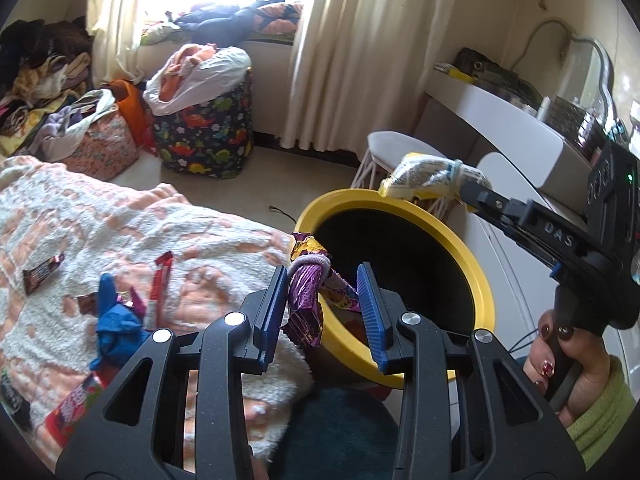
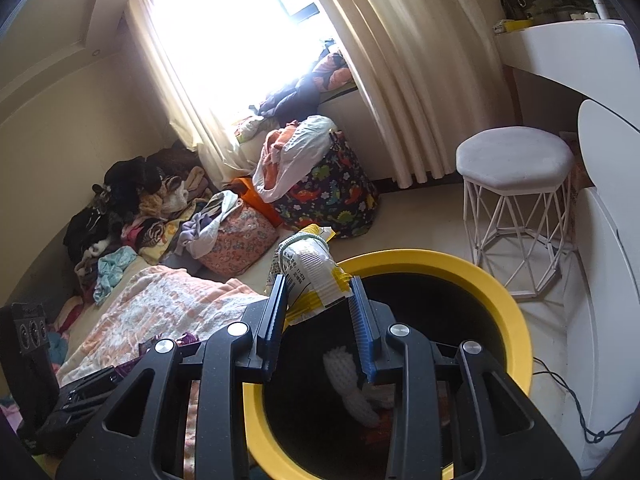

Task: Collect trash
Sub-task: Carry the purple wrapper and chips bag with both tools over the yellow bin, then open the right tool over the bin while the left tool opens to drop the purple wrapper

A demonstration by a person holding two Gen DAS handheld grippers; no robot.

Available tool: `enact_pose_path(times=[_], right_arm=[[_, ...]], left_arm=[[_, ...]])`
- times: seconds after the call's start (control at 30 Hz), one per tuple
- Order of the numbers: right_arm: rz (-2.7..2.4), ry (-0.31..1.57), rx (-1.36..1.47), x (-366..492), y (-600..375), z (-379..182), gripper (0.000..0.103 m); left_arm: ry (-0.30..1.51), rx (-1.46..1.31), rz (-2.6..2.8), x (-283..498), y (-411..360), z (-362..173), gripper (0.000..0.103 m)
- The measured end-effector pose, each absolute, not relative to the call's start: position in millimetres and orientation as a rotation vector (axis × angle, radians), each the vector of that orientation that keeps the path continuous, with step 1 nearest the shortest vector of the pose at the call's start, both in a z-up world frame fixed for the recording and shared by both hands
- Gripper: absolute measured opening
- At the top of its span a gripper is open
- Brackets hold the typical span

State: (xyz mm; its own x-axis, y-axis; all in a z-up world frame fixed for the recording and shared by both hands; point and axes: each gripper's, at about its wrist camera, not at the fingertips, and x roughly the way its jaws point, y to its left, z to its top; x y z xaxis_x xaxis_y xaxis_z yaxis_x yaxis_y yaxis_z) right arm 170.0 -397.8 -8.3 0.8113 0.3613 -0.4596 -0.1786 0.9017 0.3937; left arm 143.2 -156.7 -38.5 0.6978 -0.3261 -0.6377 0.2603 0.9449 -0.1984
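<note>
A yellow-rimmed bin with a black inside stands beside the bed; it also shows in the right wrist view. My left gripper is open at the bin's near rim, and a purple wrapper bound with a hair tie hangs between its jaws against the left pad. My right gripper holds a white and yellow snack bag over the bin's far rim; the same bag shows in the left wrist view. White crumpled trash lies in the bin.
On the peach blanket lie a blue wrapper, a red stick pack, a brown bar wrapper and a red packet. A white stool, a white desk, a dinosaur hamper and clothes piles stand around.
</note>
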Motion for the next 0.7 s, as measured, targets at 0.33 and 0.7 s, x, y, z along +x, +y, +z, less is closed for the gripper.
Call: enact_pose_path(times=[0.33, 0.7], right_arm=[[0.234, 0.579, 0.368, 178, -418, -16, 0.03], [0.204, 0.629, 0.405, 186, -433, -29, 0.03]], left_arm=[[0.735, -0.054, -0.38, 144, -181, -45, 0.029], [0.757, -0.01, -0.419, 149, -205, -60, 0.029]])
